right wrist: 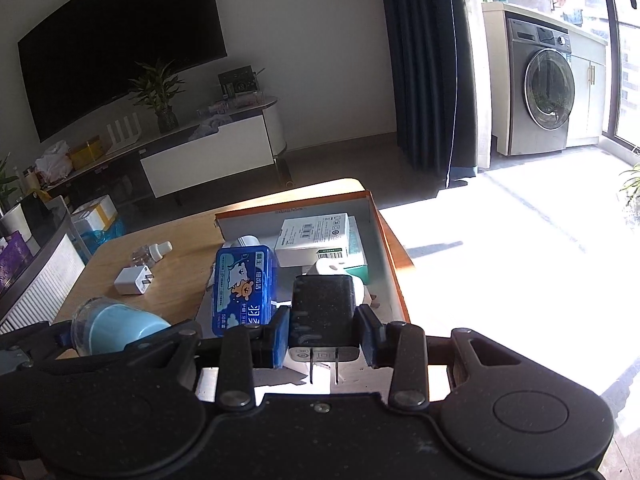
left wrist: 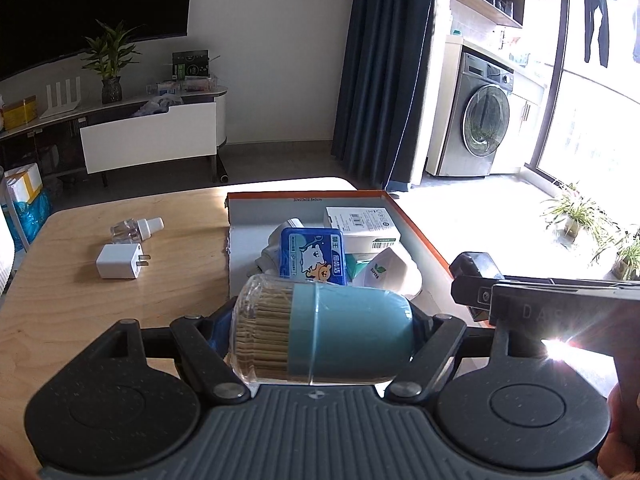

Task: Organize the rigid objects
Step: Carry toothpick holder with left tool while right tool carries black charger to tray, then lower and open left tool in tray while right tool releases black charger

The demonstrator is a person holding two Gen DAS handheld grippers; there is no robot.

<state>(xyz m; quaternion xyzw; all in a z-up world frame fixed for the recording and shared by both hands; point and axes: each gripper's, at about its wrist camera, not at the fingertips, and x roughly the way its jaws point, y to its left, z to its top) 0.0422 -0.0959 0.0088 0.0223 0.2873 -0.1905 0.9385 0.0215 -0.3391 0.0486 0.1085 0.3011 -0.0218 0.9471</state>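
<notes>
Plug [left wrist: 119,266] and bottle [left wrist: 136,228] lie left of box [left wrist: 416,224].

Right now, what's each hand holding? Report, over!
Left gripper: jaws shut on toothpick jar. Right gripper: jaws shut on black charger. Box ahead, already crowded. White charger and small bottle wait on table.

Two chargers [right wrist: 323,312], one toothpick jar [left wrist: 320,332]

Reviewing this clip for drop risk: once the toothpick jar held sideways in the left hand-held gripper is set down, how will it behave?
The toothpick jar is a smooth cylinder held sideways in the left hand-held gripper, so it would probably roll if released on its side. Its clear glossy cap end looks slippery and possibly brittle. Packed with thin sticks, it is likely light.
</notes>
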